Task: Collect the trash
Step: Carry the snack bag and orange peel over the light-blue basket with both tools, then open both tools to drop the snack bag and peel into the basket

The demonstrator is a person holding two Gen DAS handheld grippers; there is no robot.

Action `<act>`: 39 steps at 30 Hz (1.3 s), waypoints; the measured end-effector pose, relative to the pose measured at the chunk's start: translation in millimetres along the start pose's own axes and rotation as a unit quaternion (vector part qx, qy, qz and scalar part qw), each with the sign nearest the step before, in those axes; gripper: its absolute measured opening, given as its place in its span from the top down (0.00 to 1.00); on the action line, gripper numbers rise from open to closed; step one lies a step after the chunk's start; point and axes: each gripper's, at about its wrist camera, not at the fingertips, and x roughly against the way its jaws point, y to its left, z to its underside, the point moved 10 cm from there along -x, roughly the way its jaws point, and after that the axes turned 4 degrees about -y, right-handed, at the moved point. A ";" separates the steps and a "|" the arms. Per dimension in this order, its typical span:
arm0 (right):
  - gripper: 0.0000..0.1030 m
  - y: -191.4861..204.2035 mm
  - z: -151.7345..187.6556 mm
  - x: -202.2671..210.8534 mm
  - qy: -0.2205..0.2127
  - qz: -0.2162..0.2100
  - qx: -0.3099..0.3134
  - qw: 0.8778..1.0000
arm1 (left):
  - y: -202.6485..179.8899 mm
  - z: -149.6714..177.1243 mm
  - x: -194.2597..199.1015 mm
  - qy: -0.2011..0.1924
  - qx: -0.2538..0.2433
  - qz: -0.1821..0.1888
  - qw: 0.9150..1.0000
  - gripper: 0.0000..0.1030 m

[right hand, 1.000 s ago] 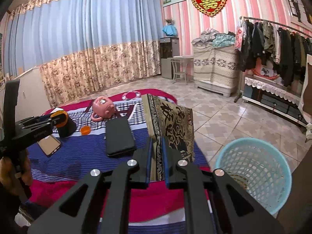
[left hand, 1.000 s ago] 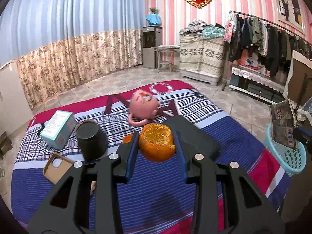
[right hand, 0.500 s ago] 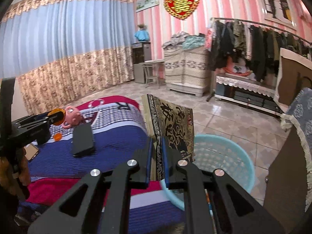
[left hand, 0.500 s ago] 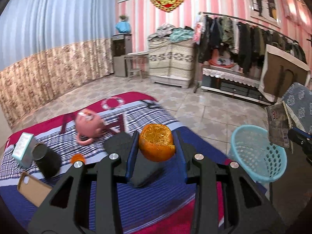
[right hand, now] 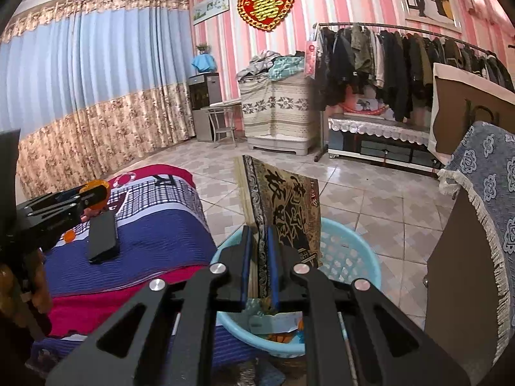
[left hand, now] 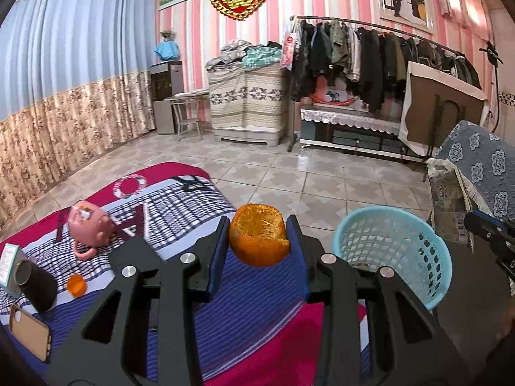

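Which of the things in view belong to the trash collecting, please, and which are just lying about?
Part of the job:
- orange peel in the left gripper
- flattened printed carton in the right gripper
- light blue basket
- small peel scrap

Just lying about:
- pink piggy bank
- black cylinder
- phone case
- black wallet
- small box

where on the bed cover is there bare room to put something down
Free: the blue-striped stretch near the foot, between the black wallet and the blue basket. Crowded: the far corner with the pink teapot, black cylinder, orange bit and phone case.
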 end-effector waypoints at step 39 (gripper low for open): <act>0.89 -38.4 27.4 -46.0 0.030 0.013 -0.048 0.998 | -96.4 3.1 -90.3 0.011 -0.038 0.049 0.998 0.08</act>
